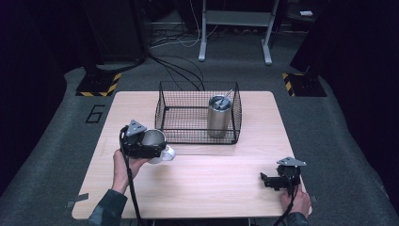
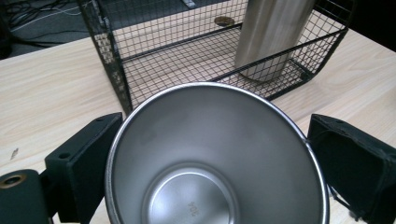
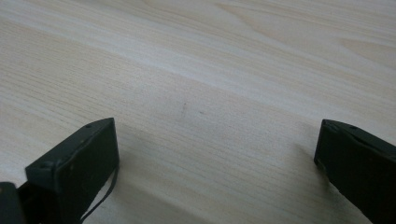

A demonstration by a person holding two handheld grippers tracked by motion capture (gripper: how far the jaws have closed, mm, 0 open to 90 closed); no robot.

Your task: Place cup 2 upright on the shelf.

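Observation:
A steel cup [image 1: 153, 139] with an open mouth is lifted just left of a black wire basket [image 1: 188, 127], and my left gripper [image 1: 157, 143] is shut on it. In the left gripper view the cup [image 2: 196, 135] sits between both black jaws of my left gripper [image 2: 212, 149], with the basket [image 2: 187, 56] right behind. Inside the basket, at its right end, a tall steel tumbler [image 1: 219, 115] with a lid and straw stands upright; its body [image 2: 271, 32] appears through the mesh. My right gripper [image 1: 268, 180] rests low at the table's front right, open, and between its jaws [image 3: 217, 158] lies bare wood.
The light wooden table [image 1: 211, 183] has free room across its front and middle. Something white [image 1: 168, 153] shows just below the held cup. Dark carpet, cables and a metal stand [image 1: 235, 28] lie beyond the far edge.

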